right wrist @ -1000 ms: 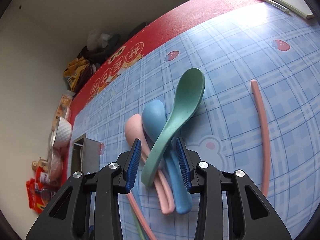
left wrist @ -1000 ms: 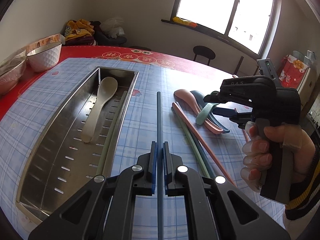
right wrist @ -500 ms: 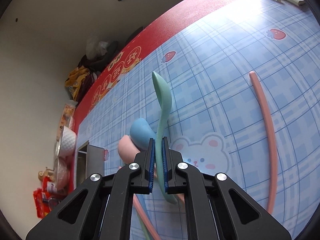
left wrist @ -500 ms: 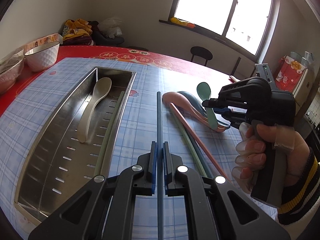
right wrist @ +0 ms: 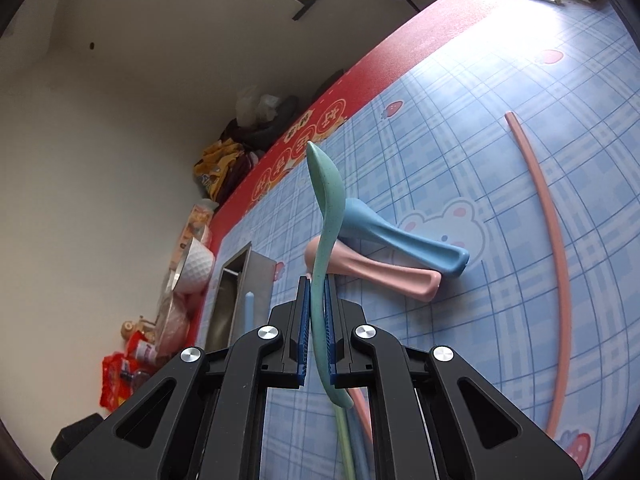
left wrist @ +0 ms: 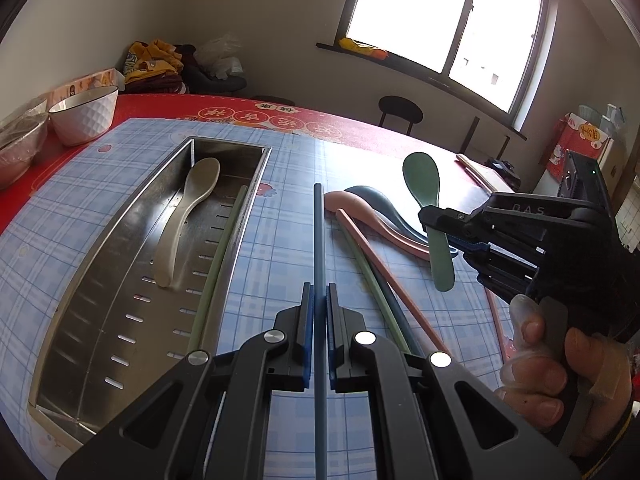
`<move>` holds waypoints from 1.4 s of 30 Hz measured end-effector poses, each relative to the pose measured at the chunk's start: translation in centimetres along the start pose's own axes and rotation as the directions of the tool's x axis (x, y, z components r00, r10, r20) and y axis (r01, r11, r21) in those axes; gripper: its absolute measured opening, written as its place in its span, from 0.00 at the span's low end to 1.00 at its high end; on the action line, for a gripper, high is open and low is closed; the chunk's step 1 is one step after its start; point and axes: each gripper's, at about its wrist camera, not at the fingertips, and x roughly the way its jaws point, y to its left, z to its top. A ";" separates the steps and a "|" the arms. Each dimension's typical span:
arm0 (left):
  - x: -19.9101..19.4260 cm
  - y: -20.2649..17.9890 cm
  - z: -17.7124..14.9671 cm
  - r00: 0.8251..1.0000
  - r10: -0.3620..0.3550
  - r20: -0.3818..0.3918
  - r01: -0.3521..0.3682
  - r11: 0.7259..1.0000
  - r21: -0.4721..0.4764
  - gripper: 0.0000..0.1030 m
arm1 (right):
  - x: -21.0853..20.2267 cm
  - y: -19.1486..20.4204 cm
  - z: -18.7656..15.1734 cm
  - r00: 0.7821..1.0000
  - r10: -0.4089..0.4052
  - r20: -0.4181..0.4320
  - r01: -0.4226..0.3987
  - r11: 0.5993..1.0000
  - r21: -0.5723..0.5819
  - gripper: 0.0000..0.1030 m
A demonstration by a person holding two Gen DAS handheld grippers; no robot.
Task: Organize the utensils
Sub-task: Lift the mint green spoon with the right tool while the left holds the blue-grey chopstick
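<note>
— While the green spoon (right wrist: 325,216) sits edge-on between my right tongs' (right wrist: 316,300) pads, where is it, exactly?

— Lifted clear of the checked mat (right wrist: 460,152), bowl pointing away from me, handle end poking out behind the pads. My right tongs are clenched on its handle.

— And my other hand?

— My left tongs (left wrist: 319,300) are clenched on the dark blue chopstick (left wrist: 319,240), which runs straight ahead over the mat, just beside the steel tray (left wrist: 92,264).

— What is in that tray?

— A beige spoon (left wrist: 184,220) lying lengthwise, bowl at the far end, and a pale green chopstick (left wrist: 222,256) along its right wall.

— What lies loose on the mat?

— The pink spoon (right wrist: 380,272) and blue spoon (right wrist: 404,240) side by side, touching, below the lifted green one. A pink chopstick (right wrist: 556,260) lies well apart to their right. From my left camera, a second pink chopstick (left wrist: 384,268), a green one (left wrist: 370,276) and a dark one lie bunched together between the held chopstick and the spoons.

— Beyond the mat?

— A white bowl (left wrist: 84,114) on the red tablecloth (left wrist: 360,128), at the far left.
</note>
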 end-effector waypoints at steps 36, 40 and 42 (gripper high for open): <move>-1.9 6.1 6.8 0.993 -0.060 -0.099 0.048 0.991 -0.126 0.06 | -1.5 -0.5 -1.3 0.993 0.115 -0.010 -0.115 0.992 -0.044 0.07; 0.4 7.6 6.7 0.985 -0.034 -0.172 0.010 0.990 -0.143 0.06 | -1.7 -0.8 -1.2 0.993 0.116 -0.009 -0.116 0.992 -0.039 0.07; 1.5 7.9 6.6 0.978 -0.031 -0.204 0.003 0.991 -0.136 0.06 | -1.7 -0.9 -1.1 0.993 0.116 -0.011 -0.116 0.993 -0.037 0.07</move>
